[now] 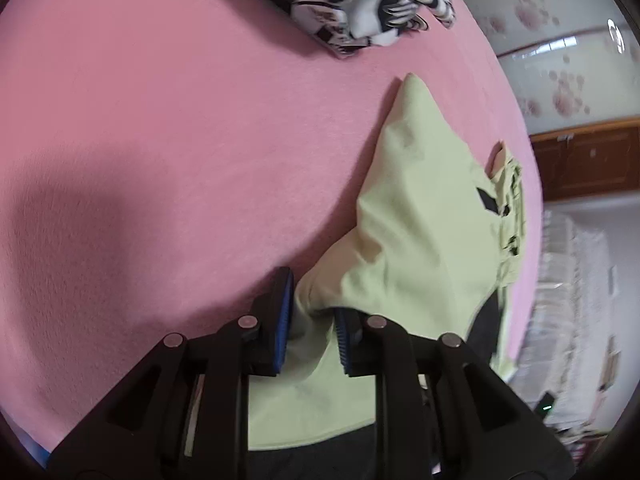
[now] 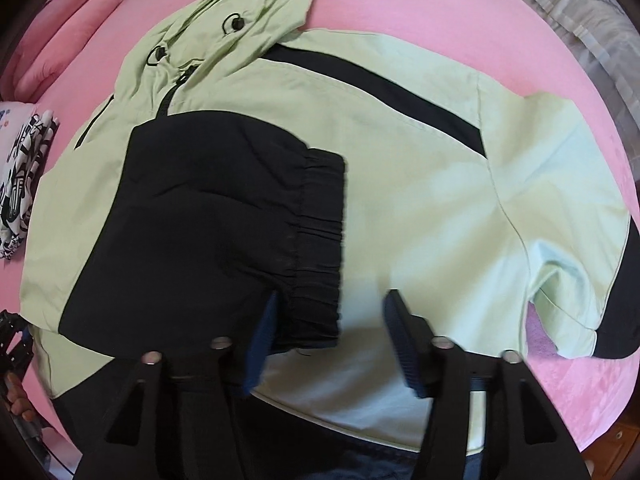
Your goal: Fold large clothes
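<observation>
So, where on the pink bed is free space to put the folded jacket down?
The widest bare patch of the pink sheet lies left of the green jacket, below the black-and-white folded cloth. A narrower strip runs along the jacket's right sleeve. The middle is crowded: the jacket covers it.
</observation>
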The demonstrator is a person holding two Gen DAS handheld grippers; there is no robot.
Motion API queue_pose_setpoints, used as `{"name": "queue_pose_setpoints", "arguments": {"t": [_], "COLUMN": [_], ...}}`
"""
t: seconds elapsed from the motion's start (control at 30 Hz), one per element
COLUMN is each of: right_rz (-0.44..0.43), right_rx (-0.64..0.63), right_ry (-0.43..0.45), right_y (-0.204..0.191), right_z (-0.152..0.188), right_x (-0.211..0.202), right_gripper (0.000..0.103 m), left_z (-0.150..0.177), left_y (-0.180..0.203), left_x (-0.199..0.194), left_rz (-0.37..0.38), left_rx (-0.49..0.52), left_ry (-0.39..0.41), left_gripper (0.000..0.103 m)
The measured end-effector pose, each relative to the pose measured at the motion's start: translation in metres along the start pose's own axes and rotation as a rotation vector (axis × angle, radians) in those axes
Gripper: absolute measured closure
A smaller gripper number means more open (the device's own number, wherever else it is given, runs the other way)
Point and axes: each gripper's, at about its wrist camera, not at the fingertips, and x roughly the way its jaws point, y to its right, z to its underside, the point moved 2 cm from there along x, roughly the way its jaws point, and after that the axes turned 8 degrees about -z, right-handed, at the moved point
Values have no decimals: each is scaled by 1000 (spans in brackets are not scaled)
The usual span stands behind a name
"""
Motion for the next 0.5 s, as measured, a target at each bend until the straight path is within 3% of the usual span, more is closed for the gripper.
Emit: {"name": "queue_pose_setpoints", "arguments": {"t": [0.07,0.17,0.3,0.33,0.4,0.43,0.5], "right_rz": [-17,0,9,-6,-91,-177,-297], "right_rx": [28,57,53,48,29,9,-27], "right_ry": [15,60,177,195,202,163,85], "right_y": [6,11,3,-3,-18,-31,-53], "right_z": [5,11,14,10,10,11,15], "right_x": [-8,-25,-55,-63,-70,-64,-49], "right_gripper": [31,31,33,36,53,55,83], "left_z": [-1,0,2,6,15,24,39], "left_y": [1,4,19,24,47,55,75], "left_x": [-3,-14,-44,-60,-70,-75,-66], "left_rz": [11,-58,-190,-222,-244,-235,-206], "left_rx": [-20,0,42,74,131,172,233], "left_ry": [-24,-39,40,90,137,149,104], "left_gripper": [83,79,79,79,79,79,79]}}
